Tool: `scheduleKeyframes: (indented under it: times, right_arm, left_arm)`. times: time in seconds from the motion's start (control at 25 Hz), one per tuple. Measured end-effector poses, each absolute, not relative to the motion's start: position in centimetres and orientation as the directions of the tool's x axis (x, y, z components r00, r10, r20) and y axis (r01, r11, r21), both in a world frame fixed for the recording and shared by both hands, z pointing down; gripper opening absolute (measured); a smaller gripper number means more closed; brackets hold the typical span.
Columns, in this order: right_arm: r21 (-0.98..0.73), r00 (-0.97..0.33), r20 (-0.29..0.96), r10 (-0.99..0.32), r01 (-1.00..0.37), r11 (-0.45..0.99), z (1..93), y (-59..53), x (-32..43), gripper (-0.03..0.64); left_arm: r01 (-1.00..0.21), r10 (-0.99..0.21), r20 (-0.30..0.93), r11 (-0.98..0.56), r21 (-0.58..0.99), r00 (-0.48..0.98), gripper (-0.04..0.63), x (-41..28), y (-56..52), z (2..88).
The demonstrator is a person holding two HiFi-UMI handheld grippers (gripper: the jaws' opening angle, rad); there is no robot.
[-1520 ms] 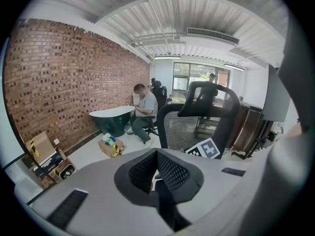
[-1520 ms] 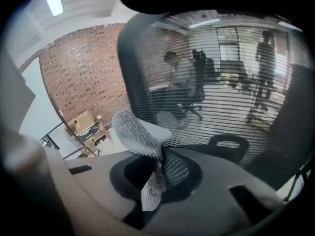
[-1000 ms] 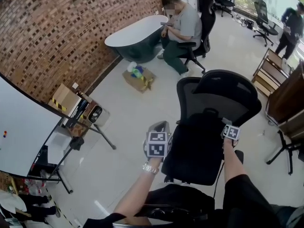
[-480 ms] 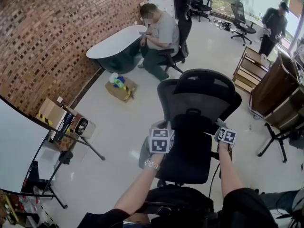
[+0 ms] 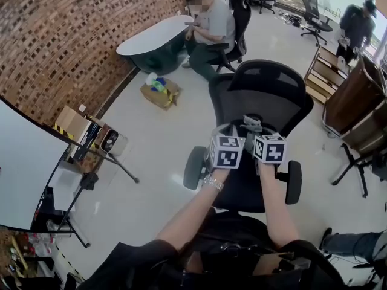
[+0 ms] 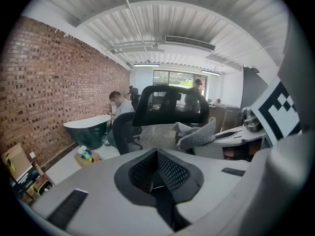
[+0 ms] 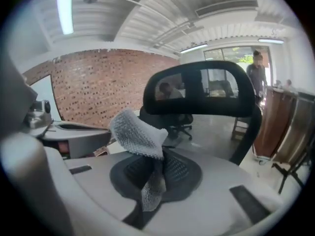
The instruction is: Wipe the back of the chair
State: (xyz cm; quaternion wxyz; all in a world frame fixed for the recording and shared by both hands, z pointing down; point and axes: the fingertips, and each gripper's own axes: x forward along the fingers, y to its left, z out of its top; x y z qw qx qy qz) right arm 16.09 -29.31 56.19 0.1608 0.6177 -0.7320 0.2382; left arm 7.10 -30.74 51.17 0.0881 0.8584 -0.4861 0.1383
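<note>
A black office chair with a mesh back stands right before me, its headrest filling the right gripper view. My right gripper is shut on a grey knobbly cloth, which sticks up from its jaws. In the head view the cloth hangs just short of the chair's back. My left gripper sits close beside the right one, shut with nothing between its pads. The left gripper view shows the cloth off to its right and the chair's back ahead.
A person sits on another chair at a round table by the brick wall. A cardboard box lies on the floor, and a whiteboard on a stand is at left. Wooden shelves stand at right.
Both grippers have come together from either side of the chair to the middle in front of its back. The cloth now shows between them.
</note>
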Motion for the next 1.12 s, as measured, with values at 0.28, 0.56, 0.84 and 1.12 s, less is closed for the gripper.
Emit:
scheduleKeyframes:
  times: [0.28, 0.56, 0.84, 1.12]
  right_arm:
    - [-0.141, -0.241, 0.544, -0.804, -0.971, 0.196, 55.3, -27.0, 12.9, 0.028]
    - [-0.164, -0.275, 0.582, -0.765, -0.961, 0.221, 56.9, -23.4, 13.3, 0.028]
    - [-0.198, -0.289, 0.606, -0.741, -0.957, 0.212, 59.0, -20.1, 12.6, 0.028]
    - [-0.171, -0.249, 0.583, -0.773, -0.968, 0.183, 58.1, -16.3, 9.7, 0.028]
  left_arm:
    - [-0.854, -0.795, 0.341, -0.518, 0.049, 0.502, 0.003, 7.3, -28.3, 51.6]
    - [-0.874, -0.795, 0.389, -0.483, 0.058, 0.465, 0.003, 7.7, -25.7, 53.9]
    - [-0.878, -0.807, 0.379, -0.477, 0.036, 0.453, 0.003, 6.2, -22.6, 53.6]
    - [-0.858, -0.787, 0.382, -0.513, 0.031, 0.485, 0.003, 2.4, -17.5, 54.2]
